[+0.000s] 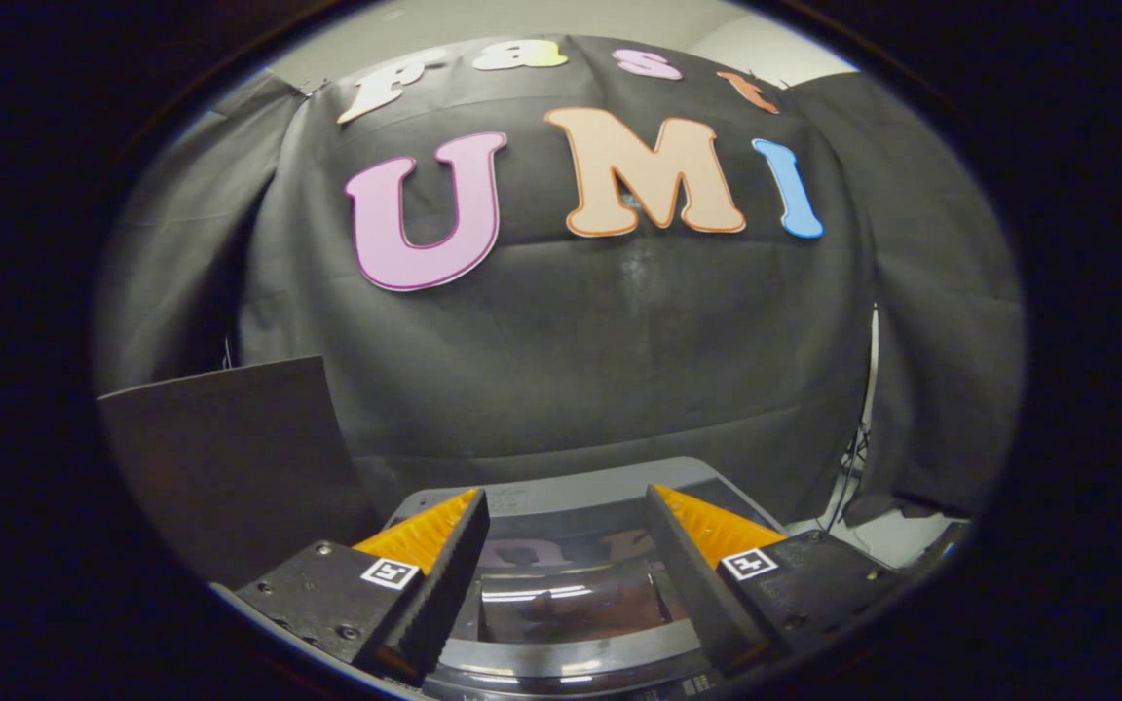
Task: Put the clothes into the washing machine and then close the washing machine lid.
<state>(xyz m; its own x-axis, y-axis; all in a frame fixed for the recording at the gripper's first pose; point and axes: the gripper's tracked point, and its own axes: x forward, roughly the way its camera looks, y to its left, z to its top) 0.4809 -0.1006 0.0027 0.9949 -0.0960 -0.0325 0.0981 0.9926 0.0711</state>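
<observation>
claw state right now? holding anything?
Claw: open, holding nothing; fingers spread above the washing machine lid, which looks closed, not touching it.

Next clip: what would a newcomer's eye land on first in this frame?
First the gripper, its fingers spread apart with nothing between them. Just ahead of and below the fingers sits the washing machine, whose glossy transparent lid lies flat and shut, catching reflections. Beyond it hangs the booth's black cloth wall, with a dark flat panel standing off to the left of the machine.
</observation>
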